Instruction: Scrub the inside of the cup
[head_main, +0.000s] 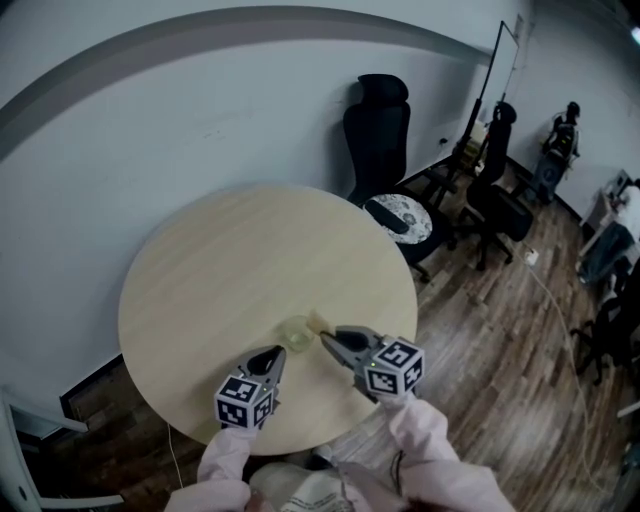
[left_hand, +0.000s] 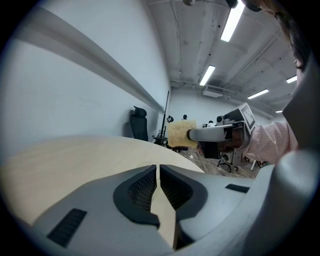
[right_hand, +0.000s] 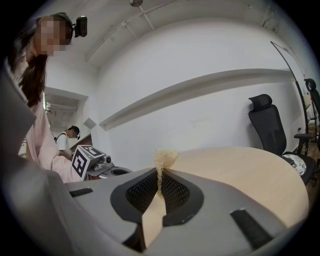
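Observation:
A small clear cup (head_main: 297, 333) stands on the round light-wood table (head_main: 230, 260), close to the near edge. My right gripper (head_main: 326, 338) is shut on a pale yellow sponge (head_main: 318, 322), held just right of the cup's rim. In the right gripper view the sponge (right_hand: 164, 158) sticks out pinched between the jaws. The left gripper view shows that sponge (left_hand: 181, 134) ahead, above the table. My left gripper (head_main: 277, 353) sits just below the cup, jaws nearly together with only a thin slit and nothing between them (left_hand: 158, 167). The cup does not show in either gripper view.
A black high-backed office chair (head_main: 378, 130) stands behind the table against the white wall. A low seat with a patterned cushion (head_main: 400, 215) is at the table's right edge. More chairs (head_main: 495, 190) and a wood floor (head_main: 500, 370) lie to the right.

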